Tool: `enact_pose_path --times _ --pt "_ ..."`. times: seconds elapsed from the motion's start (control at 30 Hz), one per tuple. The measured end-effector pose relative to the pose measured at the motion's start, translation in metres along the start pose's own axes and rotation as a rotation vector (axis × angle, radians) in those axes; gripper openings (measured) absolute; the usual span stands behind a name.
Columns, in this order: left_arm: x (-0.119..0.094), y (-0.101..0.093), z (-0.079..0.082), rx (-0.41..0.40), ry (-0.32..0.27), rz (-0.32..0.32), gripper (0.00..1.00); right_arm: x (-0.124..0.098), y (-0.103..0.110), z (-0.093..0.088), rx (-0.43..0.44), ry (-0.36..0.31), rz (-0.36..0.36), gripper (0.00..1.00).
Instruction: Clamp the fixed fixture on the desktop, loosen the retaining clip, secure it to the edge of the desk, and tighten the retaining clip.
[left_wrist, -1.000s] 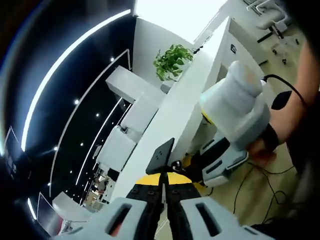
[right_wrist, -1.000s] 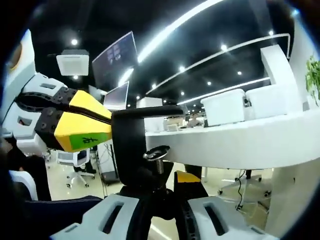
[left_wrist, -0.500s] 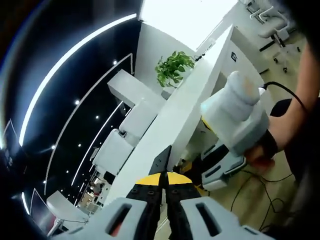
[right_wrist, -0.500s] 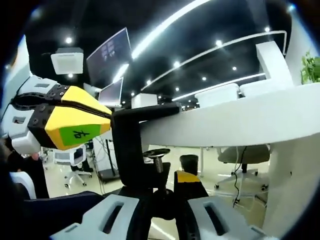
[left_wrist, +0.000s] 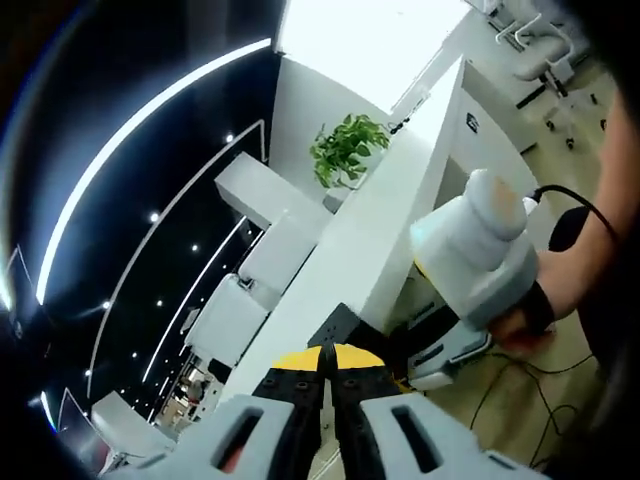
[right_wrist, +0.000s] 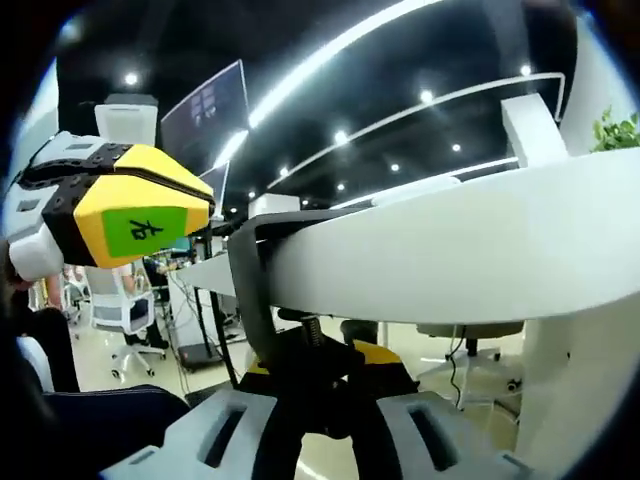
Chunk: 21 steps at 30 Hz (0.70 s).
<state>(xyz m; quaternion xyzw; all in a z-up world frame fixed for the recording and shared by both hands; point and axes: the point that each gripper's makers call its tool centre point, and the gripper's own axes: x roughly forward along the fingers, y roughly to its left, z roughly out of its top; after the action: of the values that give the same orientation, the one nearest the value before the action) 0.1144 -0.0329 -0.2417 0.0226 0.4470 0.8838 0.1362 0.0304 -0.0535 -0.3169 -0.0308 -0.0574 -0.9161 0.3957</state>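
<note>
Right gripper view has the black C-clamp fixture (right_wrist: 250, 290) hooked over the white desk edge (right_wrist: 430, 250) at center, right gripper (right_wrist: 318, 385) clenched on its screw at 6 o'clock, left gripper (right_wrist: 125, 215) pinching it at 9 o'clock.

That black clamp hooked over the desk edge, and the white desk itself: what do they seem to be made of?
The black clamp looks like painted or coated metal: matte dark surface, rigid C-shaped frame, a threaded screw beneath. The desk looks like white laminate or painted board: smooth, even, slightly glossy, with a rounded edge. Neither can be told for certain from looks alone.
</note>
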Motion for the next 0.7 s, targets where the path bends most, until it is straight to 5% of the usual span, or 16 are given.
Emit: enact_pose_path --times 0.23,0.4,0.57,0.7 --pt "0.01 0.002 0.012 -0.039 -0.037 -0.019 0.03 0.0 -0.007 0.002 -0.022 -0.008 -0.016 0.12" --pt "0.04 0.004 0.021 -0.293 -0.099 -0.11 0.03 0.0 -0.005 0.002 -0.035 -0.01 -0.01 0.12" --pt "0.071 0.003 0.007 -0.645 -0.058 -0.24 0.01 0.0 -0.004 0.002 -0.059 -0.005 -0.003 0.12" --pt "0.073 0.003 0.007 -0.684 -0.075 -0.299 0.01 -0.002 -0.002 0.001 -0.036 -0.009 0.005 0.13"
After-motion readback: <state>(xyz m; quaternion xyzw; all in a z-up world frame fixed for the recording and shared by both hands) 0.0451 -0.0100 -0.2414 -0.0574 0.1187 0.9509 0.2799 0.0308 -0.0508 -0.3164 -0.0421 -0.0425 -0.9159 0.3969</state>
